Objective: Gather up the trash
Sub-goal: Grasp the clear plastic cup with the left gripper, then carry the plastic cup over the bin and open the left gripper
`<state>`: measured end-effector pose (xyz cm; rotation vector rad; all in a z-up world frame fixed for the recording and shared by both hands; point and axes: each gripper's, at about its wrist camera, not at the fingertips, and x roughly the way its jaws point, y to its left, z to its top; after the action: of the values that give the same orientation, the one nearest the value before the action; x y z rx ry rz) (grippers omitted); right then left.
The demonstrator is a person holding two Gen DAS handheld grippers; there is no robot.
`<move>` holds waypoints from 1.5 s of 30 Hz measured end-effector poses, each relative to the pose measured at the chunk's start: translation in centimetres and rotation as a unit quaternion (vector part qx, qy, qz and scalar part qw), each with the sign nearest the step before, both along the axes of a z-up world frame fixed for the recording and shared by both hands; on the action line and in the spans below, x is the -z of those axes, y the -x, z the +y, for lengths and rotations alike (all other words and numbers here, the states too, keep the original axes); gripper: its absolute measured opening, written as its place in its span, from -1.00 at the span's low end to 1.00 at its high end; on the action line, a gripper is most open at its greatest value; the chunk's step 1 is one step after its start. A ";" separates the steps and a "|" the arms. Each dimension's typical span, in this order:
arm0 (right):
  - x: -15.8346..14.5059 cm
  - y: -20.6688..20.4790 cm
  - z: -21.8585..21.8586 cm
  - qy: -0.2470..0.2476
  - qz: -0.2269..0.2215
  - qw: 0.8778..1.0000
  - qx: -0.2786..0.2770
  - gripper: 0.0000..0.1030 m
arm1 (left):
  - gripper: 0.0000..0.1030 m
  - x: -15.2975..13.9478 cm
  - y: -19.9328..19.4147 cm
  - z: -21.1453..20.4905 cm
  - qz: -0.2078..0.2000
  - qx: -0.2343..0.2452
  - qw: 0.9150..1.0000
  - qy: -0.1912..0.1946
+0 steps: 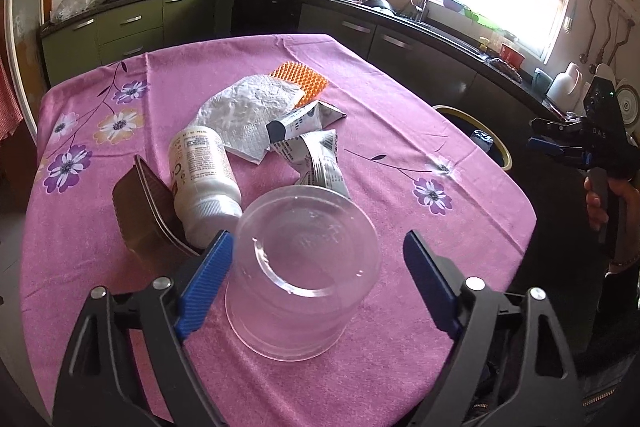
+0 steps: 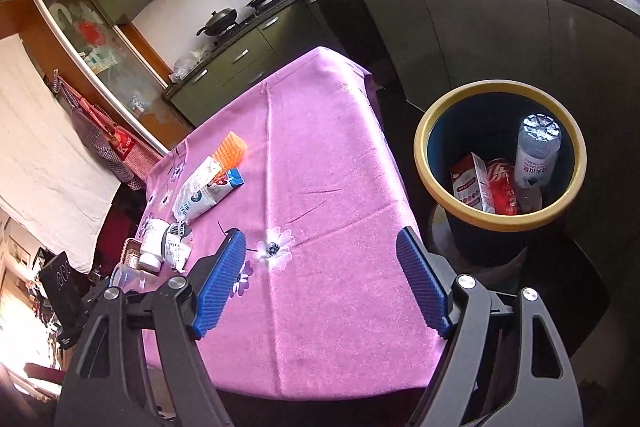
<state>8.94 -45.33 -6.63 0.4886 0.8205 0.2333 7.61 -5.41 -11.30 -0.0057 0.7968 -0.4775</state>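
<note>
A clear plastic cup (image 1: 304, 267) stands upside down on the pink flowered tablecloth (image 1: 400, 155), between the blue pads of my left gripper (image 1: 318, 239). The left pad lies against the cup's side, while the right pad stands off it, so the jaws are open. Behind the cup lie a white bottle (image 1: 204, 179), a brown tray (image 1: 144, 215), crumpled wrappers (image 1: 316, 155), a white pouch (image 1: 244, 111) and an orange pad (image 1: 300, 83). My right gripper (image 2: 322, 233) hovers open and empty over the table's near end, left of the yellow-rimmed bin (image 2: 424, 163).
The bin stands on the floor off the table's right edge and holds a water bottle (image 2: 536, 151), a red can (image 2: 504, 187) and a carton (image 2: 472, 183). Dark kitchen cabinets (image 2: 480, 39) and a counter run behind the table. A hand (image 1: 600, 199) holds the right gripper.
</note>
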 end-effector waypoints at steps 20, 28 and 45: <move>0.3 0.2 -1.1 -0.012 -0.003 1.000 0.011 0.50 | 0.18 -3.2 0.5 -2.7 -0.021 0.056 0.998 -0.009; -1.1 2.6 -5.1 -0.005 -0.028 0.998 0.064 0.50 | 0.18 -8.4 -2.5 -11.0 -0.044 0.175 0.984 0.003; 1.2 8.4 -17.4 -0.040 -0.029 0.979 0.197 0.50 | 0.19 -7.1 -15.7 -40.1 -0.014 0.315 0.949 -0.004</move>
<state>0.57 -62.72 -7.80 0.7049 0.6442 -0.0866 23.32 -45.54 -4.25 0.2706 0.7639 -1.0775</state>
